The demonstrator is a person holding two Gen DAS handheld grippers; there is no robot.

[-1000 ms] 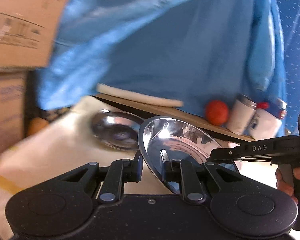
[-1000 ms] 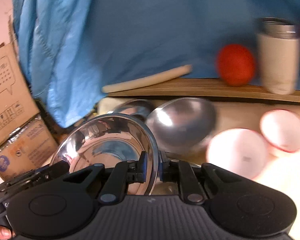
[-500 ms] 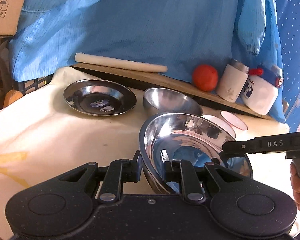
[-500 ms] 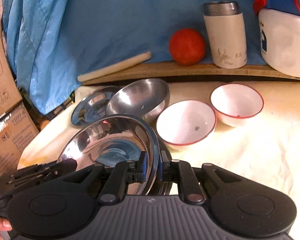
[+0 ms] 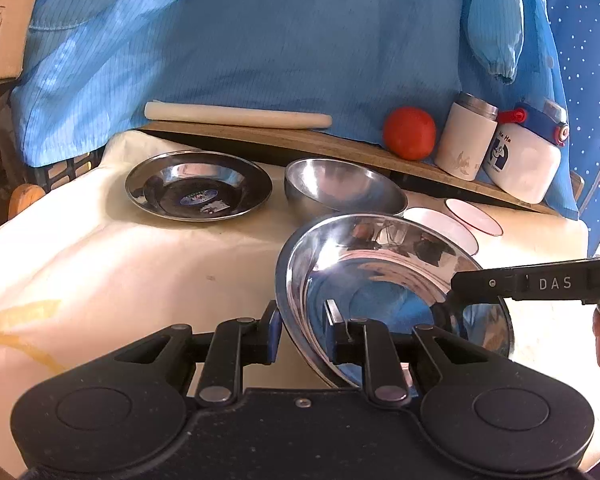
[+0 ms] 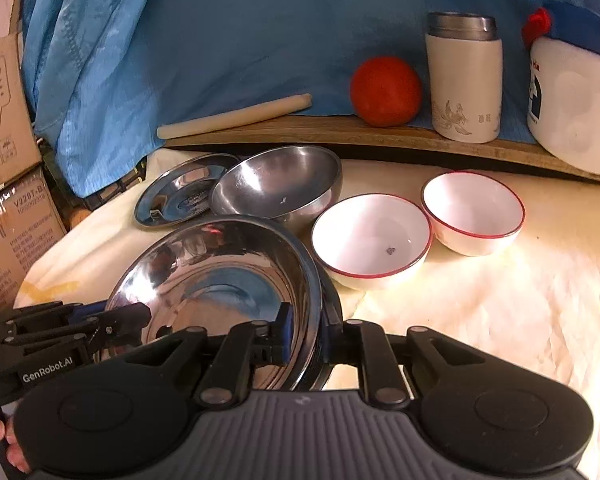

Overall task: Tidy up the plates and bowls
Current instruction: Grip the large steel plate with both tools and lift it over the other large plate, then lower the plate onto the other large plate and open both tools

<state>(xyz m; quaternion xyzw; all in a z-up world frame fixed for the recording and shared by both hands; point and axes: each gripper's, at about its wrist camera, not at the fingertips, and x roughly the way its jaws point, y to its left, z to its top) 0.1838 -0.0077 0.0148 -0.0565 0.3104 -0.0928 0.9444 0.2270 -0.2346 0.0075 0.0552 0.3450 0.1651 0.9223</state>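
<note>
Both tongs hold one steel plate by opposite rims, low over the tabletop (image 6: 500, 320), just in front of the steel bowl (image 6: 276, 184).

- Left tongs (image 5: 300, 330): jaws opening, rim of steel plate (image 5: 380, 264) between them.
- Right tongs (image 6: 306, 338): jaws easing apart, rim between.
- Step, likely: setting down. Next: release, withdraw clear.
- Plate's underside hidden; contact with cloth unclear.
</note>
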